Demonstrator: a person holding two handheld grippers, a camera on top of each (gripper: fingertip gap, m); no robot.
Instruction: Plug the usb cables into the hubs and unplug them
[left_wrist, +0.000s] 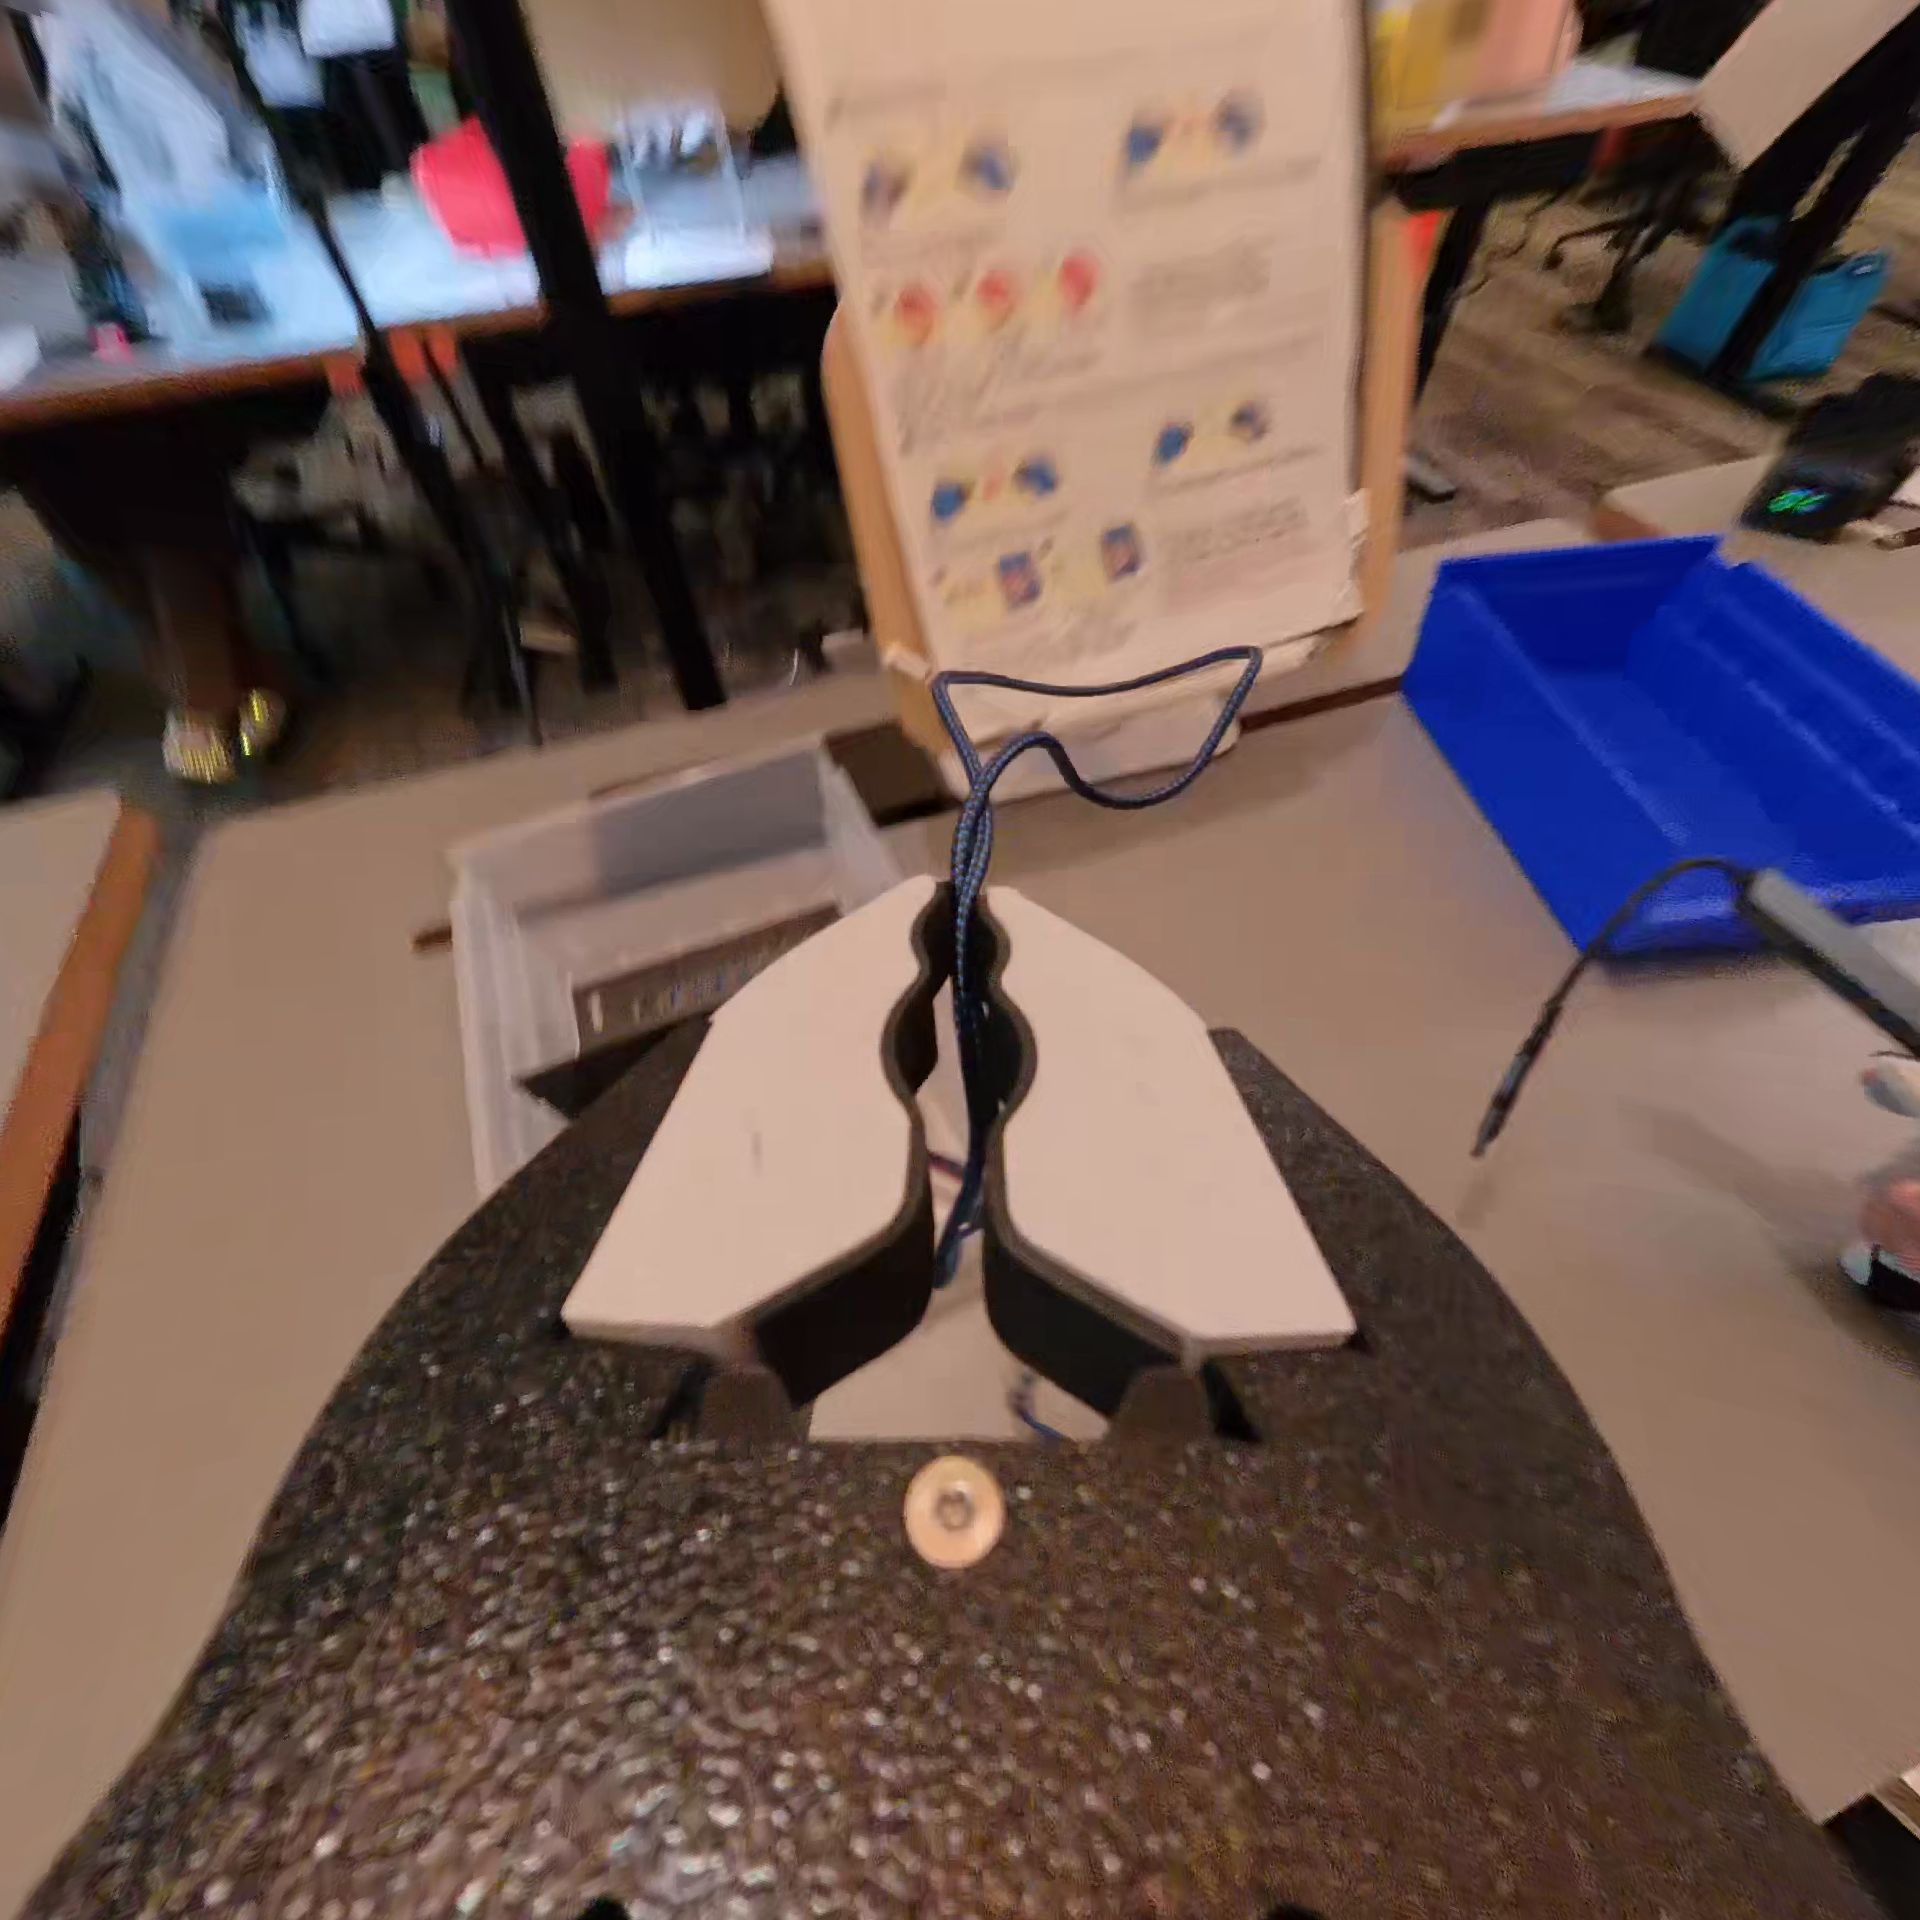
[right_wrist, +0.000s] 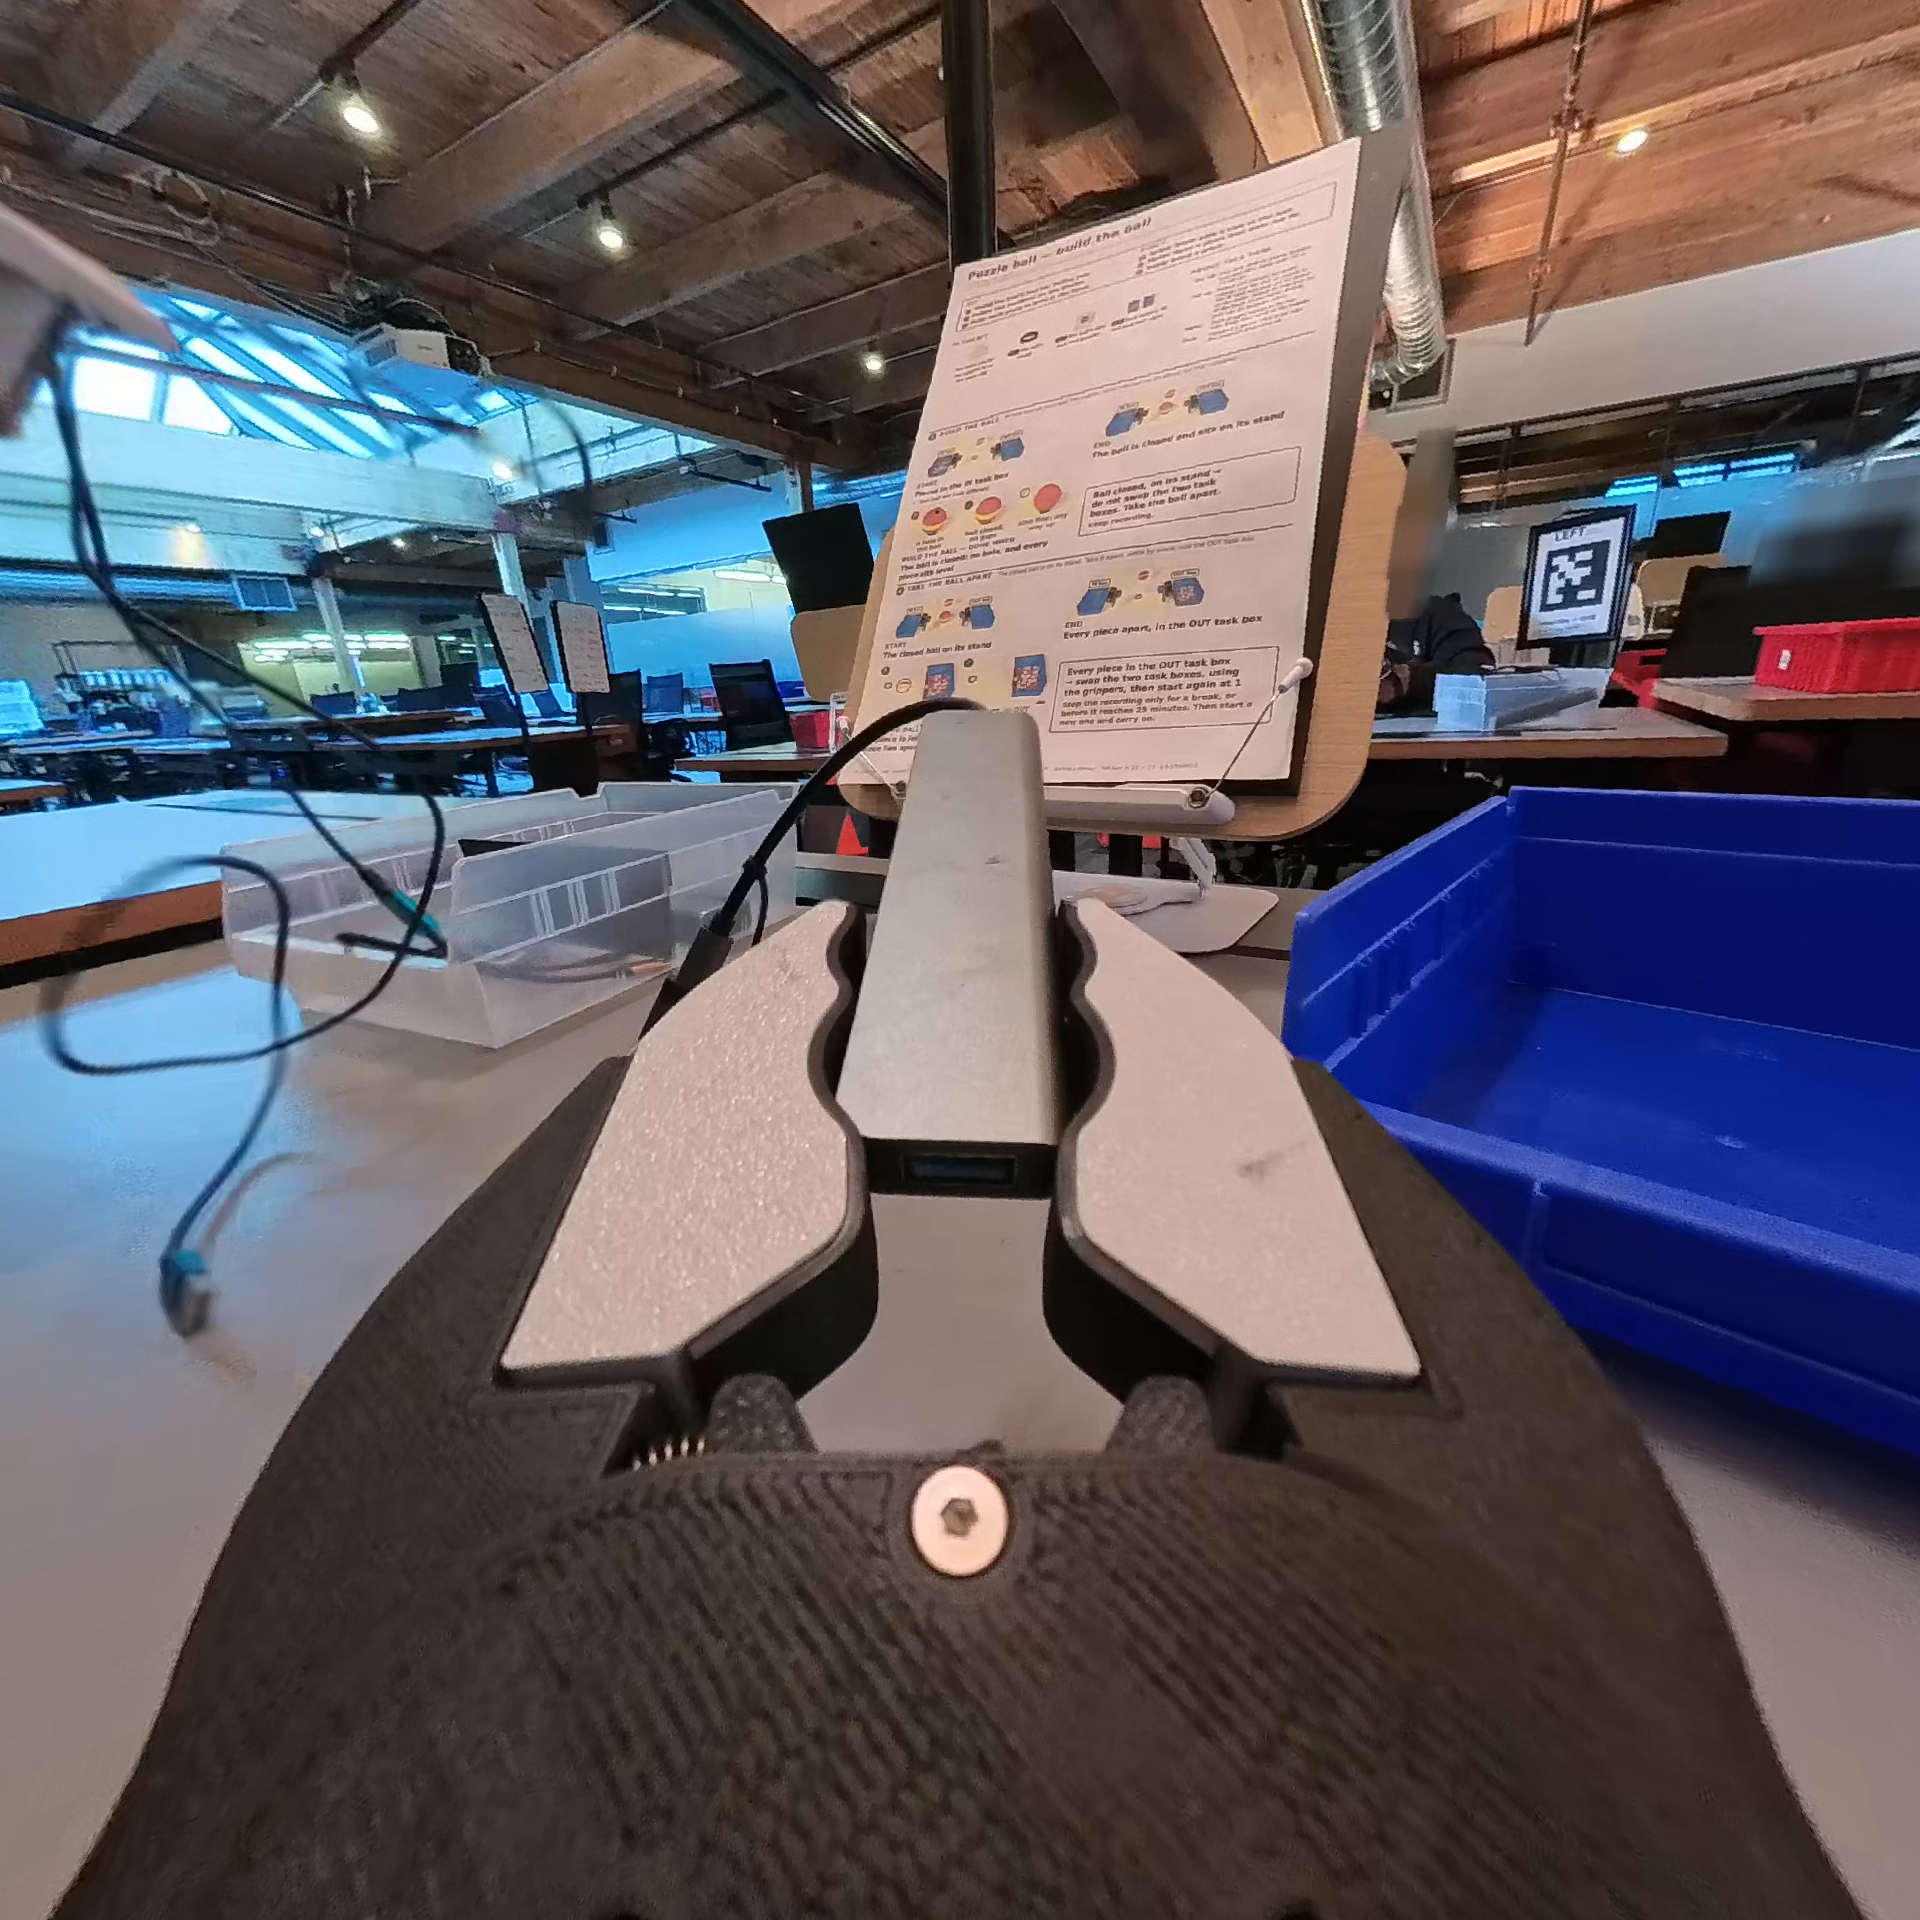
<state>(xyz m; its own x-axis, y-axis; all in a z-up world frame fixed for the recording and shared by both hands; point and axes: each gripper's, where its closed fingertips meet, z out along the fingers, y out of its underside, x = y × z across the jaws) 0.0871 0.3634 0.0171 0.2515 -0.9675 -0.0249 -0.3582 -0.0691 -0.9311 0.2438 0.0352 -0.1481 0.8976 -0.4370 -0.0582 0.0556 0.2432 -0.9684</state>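
In the left wrist view my left gripper (left_wrist: 961, 904) is shut on a dark blue braided USB cable (left_wrist: 971, 821). The cable loops up above the fingertips. In the right wrist view this cable (right_wrist: 275, 997) hangs from the left gripper (right_wrist: 31, 312) at the top left, and its plug end (right_wrist: 185, 1283) dangles just above the table. My right gripper (right_wrist: 956, 914) is shut on a grey USB hub (right_wrist: 956, 997), held lengthwise with an end port facing the camera. The hub's own black lead (right_wrist: 769, 842) curls down on its left. The hub (left_wrist: 1829, 935) and its lead (left_wrist: 1558, 997) also show in the left wrist view.
A clear plastic compartment bin (left_wrist: 644, 883) (right_wrist: 520, 914) stands on the grey table (left_wrist: 1299, 987) ahead on the left. A blue bin (left_wrist: 1662, 727) (right_wrist: 1610, 1039) stands on the right. An instruction sheet on a wooden stand (left_wrist: 1091, 312) (right_wrist: 1122, 520) rises behind them. One gripper's finger ends stand about 40 cm off the other's.
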